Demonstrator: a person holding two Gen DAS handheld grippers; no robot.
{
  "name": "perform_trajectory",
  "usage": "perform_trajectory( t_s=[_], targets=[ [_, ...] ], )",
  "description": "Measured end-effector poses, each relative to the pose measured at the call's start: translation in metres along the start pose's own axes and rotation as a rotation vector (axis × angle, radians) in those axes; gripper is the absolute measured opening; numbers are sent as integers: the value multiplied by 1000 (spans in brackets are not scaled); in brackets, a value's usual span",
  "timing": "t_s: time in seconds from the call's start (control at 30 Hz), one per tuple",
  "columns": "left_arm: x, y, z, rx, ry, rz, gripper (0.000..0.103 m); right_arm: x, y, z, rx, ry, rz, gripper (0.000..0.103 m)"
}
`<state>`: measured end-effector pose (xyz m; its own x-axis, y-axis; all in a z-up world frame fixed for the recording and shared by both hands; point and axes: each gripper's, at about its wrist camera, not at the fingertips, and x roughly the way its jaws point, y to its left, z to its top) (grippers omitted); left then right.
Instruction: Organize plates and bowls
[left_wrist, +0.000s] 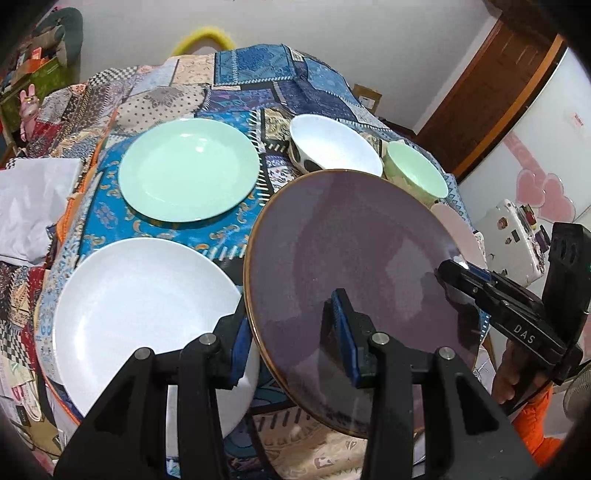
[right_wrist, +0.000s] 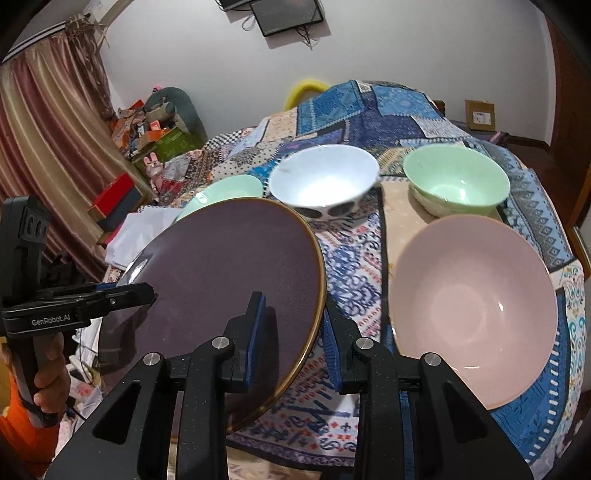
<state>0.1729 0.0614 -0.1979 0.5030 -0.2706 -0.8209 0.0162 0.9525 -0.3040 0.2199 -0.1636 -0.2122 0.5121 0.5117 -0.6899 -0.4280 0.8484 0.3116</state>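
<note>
Purple plate (left_wrist: 351, 280), matte and dark with a thin gold rim, hangs tilted above the patchwork cloth (left_wrist: 177, 225) in the left wrist view, lifted off the desk. The left gripper (left_wrist: 295, 343) pinches its near-left edge: one blue-padded finger lies on the plate's upper face, the other sits behind the rim, so the jaws are closed onto the plate. The right gripper (left_wrist: 456, 271) clamps the plate's right edge. Left of the purple plate a white plate (left_wrist: 140, 317) lies flat on the cloth, partly behind the left finger. Beyond it rests a mint green plate (left_wrist: 188, 170). Past the purple plate's far rim stand a white bowl (left_wrist: 332, 144) and a small mint green bowl (left_wrist: 417, 166), close together.

From the right wrist view, the purple plate (right_wrist: 221, 288) is tilted, its gold rim running between the fingers of the right gripper (right_wrist: 291, 336), which nips the plate's right edge with one pad on top and one beneath. The left gripper (right_wrist: 144, 291) bites the plate's left edge. Right of the purple plate a pink bowl (right_wrist: 476, 306) sits on the cloth. Behind the purple plate stand the white bowl (right_wrist: 325, 177) and the mint green bowl (right_wrist: 454, 177), well apart here.
</note>
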Motion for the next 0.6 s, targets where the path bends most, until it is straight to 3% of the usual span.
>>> perform_trajectory(
  t_s=[0.6],
  targets=[
    [53, 2, -3, -2, 97, -4, 41, 16, -21, -15, 39, 55, -38, 27]
  ],
)
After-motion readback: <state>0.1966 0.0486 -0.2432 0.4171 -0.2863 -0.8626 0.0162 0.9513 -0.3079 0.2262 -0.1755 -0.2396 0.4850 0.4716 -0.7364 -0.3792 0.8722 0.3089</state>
